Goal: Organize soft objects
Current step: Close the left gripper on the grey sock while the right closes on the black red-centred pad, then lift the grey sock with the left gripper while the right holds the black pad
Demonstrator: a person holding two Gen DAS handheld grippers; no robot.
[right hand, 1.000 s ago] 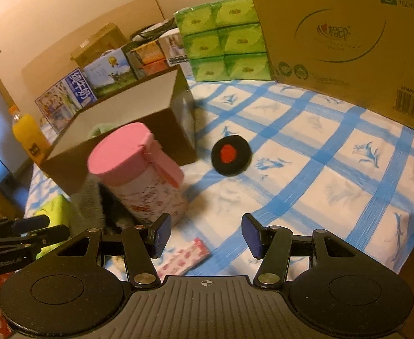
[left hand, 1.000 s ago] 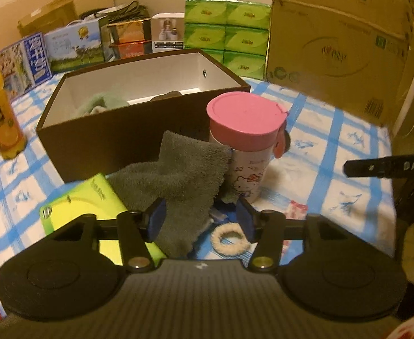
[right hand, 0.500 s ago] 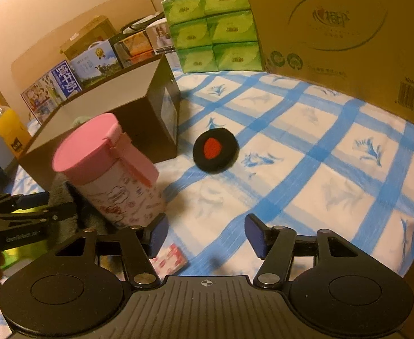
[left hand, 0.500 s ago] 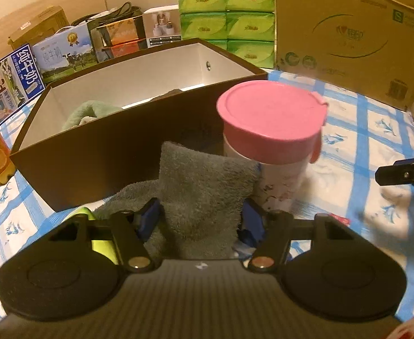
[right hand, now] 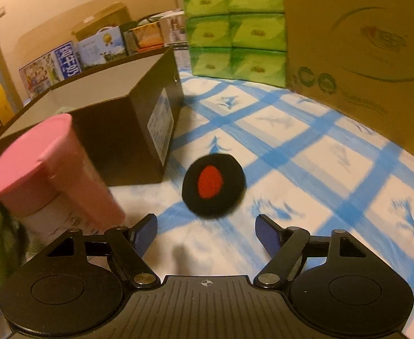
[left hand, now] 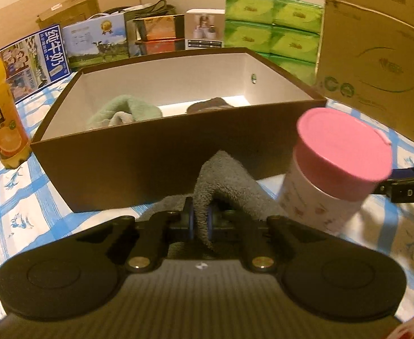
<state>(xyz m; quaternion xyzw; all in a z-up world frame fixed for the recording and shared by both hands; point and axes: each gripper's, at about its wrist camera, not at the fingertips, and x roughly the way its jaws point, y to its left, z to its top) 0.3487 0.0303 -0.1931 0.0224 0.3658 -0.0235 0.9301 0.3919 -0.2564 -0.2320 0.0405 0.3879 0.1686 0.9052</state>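
Left wrist view: left gripper point(left hand: 200, 221) jaws pinch grey towel point(left hand: 229, 180) at lower centre, its lower part hidden. Right gripper point(right hand: 206, 233) jaws opening, empty; blurred black pad point(right hand: 213, 188) ahead, centre frame.

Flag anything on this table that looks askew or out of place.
The pink-lidded cup leans instead of standing upright, with the grey towel bunched beside its base. A black pad lies loose on the cloth, outside the box.

"DAS" stands in white on the black bar point(left hand: 410, 190); "纯牛奶" on the blue milk carton point(left hand: 53, 53).
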